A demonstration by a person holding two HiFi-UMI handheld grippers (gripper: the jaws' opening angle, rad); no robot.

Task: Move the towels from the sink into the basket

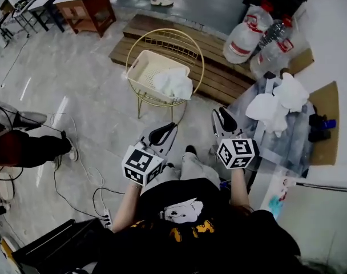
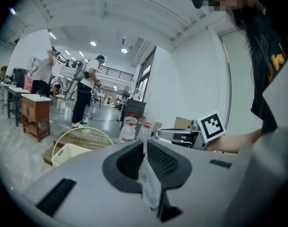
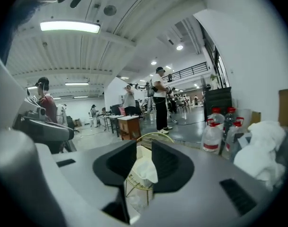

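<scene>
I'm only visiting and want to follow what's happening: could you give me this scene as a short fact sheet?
Basket: cream, on a gold wire stand, on the floor
In it: one white towel over its near edge
Sink: at the person's right, white towels heaped in it
Left gripper: jaws together, empty
Right gripper: jaws slightly apart, empty
Also there: water bottles beyond the sink

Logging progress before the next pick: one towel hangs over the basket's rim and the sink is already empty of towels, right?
Not quite. One towel does hang over the basket rim, but the sink is not empty: the head view shows white towels piled on it.
</scene>
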